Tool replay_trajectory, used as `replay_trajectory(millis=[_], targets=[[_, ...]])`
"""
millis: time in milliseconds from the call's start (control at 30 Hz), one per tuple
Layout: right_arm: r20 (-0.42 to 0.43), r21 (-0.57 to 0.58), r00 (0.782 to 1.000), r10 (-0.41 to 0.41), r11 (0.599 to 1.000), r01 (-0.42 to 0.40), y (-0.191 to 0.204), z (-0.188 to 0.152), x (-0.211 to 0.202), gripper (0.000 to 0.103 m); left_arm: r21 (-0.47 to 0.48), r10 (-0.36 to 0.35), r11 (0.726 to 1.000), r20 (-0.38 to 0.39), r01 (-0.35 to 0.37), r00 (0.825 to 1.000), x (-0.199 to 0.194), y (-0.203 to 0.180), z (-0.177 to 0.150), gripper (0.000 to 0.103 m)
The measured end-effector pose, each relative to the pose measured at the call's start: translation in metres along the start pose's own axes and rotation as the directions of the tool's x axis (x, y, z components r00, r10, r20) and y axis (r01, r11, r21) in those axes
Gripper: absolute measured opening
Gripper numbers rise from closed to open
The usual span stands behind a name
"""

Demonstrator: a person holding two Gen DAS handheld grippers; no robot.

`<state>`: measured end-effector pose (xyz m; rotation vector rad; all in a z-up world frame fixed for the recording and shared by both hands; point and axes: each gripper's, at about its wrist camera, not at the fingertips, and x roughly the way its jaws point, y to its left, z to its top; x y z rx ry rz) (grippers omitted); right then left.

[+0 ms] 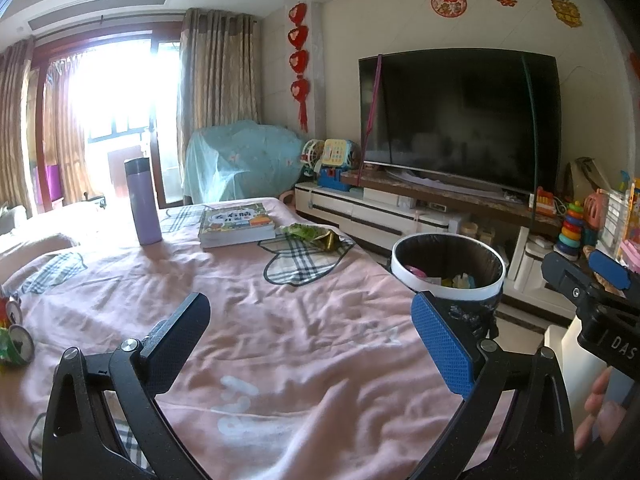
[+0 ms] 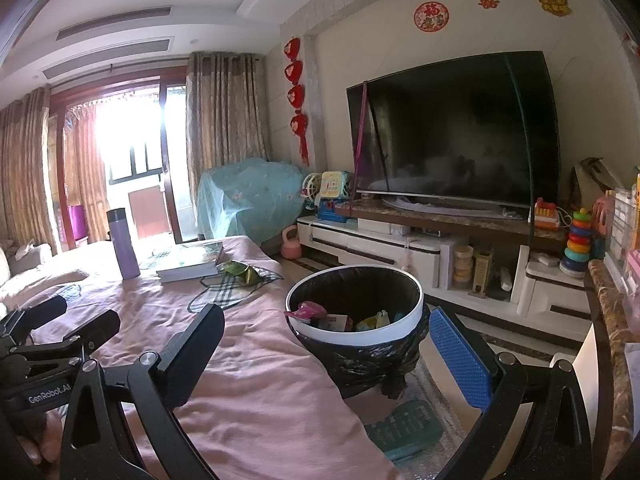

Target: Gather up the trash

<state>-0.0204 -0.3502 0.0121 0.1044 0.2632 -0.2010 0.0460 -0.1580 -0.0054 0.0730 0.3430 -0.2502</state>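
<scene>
**Two grippers wide open, nothing held**

Both grippers hang over the pink cloth (image 1: 256,320) with their fingers spread far apart and nothing between them. The left gripper (image 1: 316,340) shows a black finger (image 1: 176,344) on one side and a blue-padded one (image 1: 444,348) on the other; neither touches the cloth or any object. The right gripper (image 2: 340,364) is spread just as wide, its black finger (image 2: 192,356) above the cloth's right edge and its blue pad (image 2: 460,360) out past that edge, beside the bin (image 2: 356,332). From the left wrist view the right gripper shows at the far right, with part of a hand (image 1: 600,412) below it.

The bin, white-rimmed and lined with a black bag, stands just off the cloth's right edge and already holds bits of coloured trash. A green wrapper (image 1: 310,234) lies near the far right edge of the cloth, just beside the books (image 1: 236,226). A purple flask (image 1: 142,202) stands upright left of the books. Crushed cans (image 1: 16,336) lie at the left edge, near the left gripper.
</scene>
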Motion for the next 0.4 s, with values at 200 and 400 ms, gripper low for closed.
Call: replay_trajectory(millis=[200, 400], targets=[[-0.005, 0.004, 1.000, 0.005, 1.000, -0.005, -0.0013, 0.0001, 0.0026, 0.103, 0.001, -0.002, 1.000, 0.000, 0.002, 1.000, 0.0013, 0.0011, 0.0000, 0.103], [-0.012, 0.006, 1.000, 0.012, 1.000, -0.012, -0.0010, 0.0011, 0.0062, 0.103, -0.015, -0.004, 1.000, -0.012, 0.004, 1.000, 0.0034, 0.0036, -0.0005, 0.103]])
